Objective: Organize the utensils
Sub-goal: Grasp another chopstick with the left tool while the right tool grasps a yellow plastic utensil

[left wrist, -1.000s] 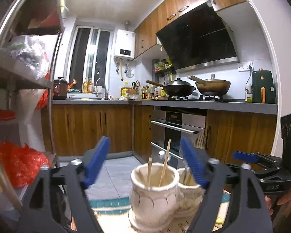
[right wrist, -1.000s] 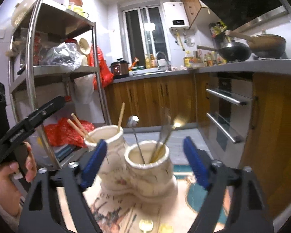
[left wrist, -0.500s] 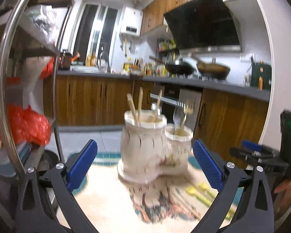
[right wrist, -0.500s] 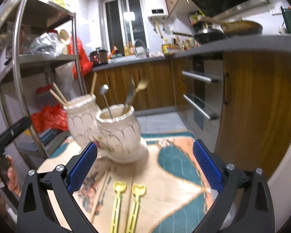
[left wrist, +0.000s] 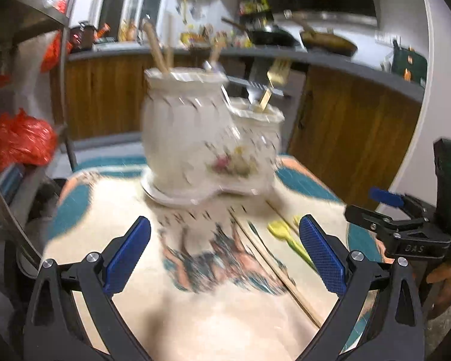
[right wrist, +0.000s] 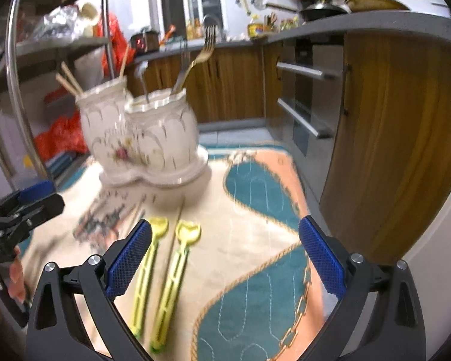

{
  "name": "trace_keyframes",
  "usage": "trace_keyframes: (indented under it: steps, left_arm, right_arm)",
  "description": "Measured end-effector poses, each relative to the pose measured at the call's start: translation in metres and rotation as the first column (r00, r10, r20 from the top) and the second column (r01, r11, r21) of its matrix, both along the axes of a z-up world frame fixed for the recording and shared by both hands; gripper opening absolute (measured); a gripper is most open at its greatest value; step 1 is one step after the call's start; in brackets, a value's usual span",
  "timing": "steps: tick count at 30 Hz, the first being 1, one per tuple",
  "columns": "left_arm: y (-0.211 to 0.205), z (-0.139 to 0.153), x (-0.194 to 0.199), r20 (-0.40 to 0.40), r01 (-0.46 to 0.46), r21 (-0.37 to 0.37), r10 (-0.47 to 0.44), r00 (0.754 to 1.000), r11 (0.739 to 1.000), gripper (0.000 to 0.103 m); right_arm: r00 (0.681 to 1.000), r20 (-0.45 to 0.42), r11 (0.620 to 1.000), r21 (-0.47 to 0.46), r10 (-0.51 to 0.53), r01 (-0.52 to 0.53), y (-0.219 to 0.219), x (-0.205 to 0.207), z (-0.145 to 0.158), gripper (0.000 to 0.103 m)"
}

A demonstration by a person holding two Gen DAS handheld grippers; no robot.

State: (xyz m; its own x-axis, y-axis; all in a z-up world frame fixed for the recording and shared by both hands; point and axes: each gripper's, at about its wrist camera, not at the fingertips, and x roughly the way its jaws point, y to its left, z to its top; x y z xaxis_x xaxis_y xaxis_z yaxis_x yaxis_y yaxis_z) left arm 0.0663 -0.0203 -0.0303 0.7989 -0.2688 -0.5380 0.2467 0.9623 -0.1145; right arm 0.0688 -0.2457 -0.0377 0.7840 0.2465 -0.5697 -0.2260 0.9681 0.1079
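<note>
Two yellow plastic spoons point(right wrist: 165, 273) lie lengthwise before the cream twin ceramic holder point(right wrist: 144, 138) — handles toward the right gripper point(right wrist: 224, 258). It is nearer, jaws spread and empty. The left gripper point(left wrist: 225, 254) is likewise released.

A patterned cloth point(right wrist: 255, 198) in cream, teal and peach covers the table. To the left stands a metal shelf rack point(right wrist: 18, 69) with red plastic bags point(left wrist: 18, 141) on its lower level. Wooden cabinets point(right wrist: 391, 138) run under a grey countertop point(right wrist: 375, 25), with an oven point(right wrist: 309, 96) built in. Two pans point(left wrist: 300, 39) sit on the stove.
</note>
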Motion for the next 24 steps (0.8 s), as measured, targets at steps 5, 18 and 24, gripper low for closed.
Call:
trace_keyframes:
  steps: [5, 18, 24]
  left_arm:
    - [-0.019, -0.022, 0.006, -0.106, 0.045, 0.064, -0.038, 0.994, 0.997, 0.091]
    - [-0.048, -0.039, 0.004, -0.207, 0.173, 0.117, -0.146, 0.967, 0.978, 0.050]
    - [-0.059, -0.039, 0.002, -0.221, 0.219, 0.156, -0.182, 0.958, 0.963, 0.019]
  right_arm:
    - [0.995, -0.079, 0.997, 0.044, 0.061, -0.058, -0.001, 0.008, -0.010, 0.076]
    - [0.968, -0.175, 0.984, 0.058, 0.177, -0.170, 0.019, 0.010, -0.020, 0.031]
    - [0.956, -0.202, 0.977, 0.051, 0.213, -0.207, 0.026, 0.011, -0.025, 0.022]
